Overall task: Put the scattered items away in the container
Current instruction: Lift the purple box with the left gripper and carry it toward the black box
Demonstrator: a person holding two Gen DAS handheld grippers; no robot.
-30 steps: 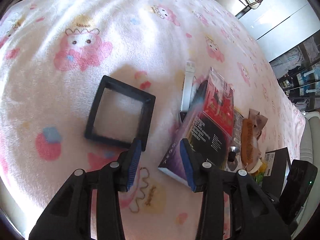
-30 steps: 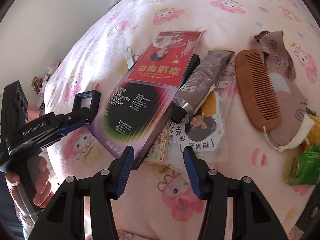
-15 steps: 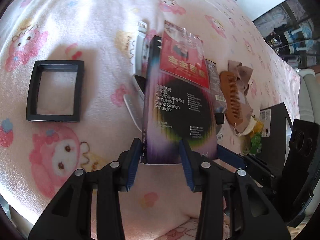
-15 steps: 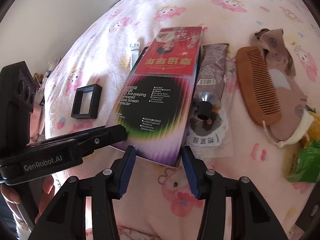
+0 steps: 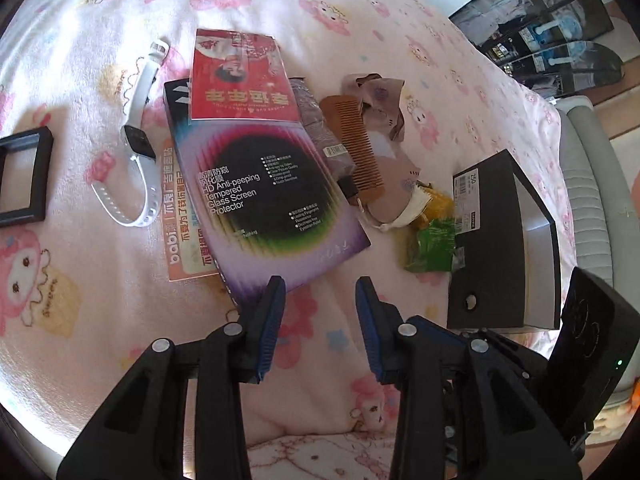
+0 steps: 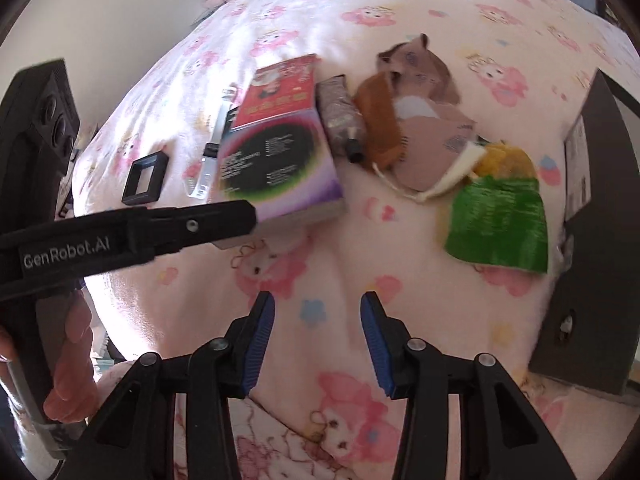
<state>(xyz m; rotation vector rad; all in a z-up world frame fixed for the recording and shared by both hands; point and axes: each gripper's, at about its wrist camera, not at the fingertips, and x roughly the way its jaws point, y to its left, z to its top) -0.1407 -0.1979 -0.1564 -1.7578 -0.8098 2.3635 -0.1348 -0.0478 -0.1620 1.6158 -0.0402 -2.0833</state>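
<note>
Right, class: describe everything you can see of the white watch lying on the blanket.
The watch has a small dark rectangular face and a white strap that looks like rubber, unbuckled. One strap half stretches straight away from the face; the other curls into a loop and shows a row of holes. It lies flat on the pink cartoon blanket, between the black square frame and the screen protector box, close beside the box. Neither tool touches it.

Both the left gripper point(image 5: 320, 292) and right gripper point(image 6: 317, 308) point steeply down, jaws just narrowing, empty.
</note>
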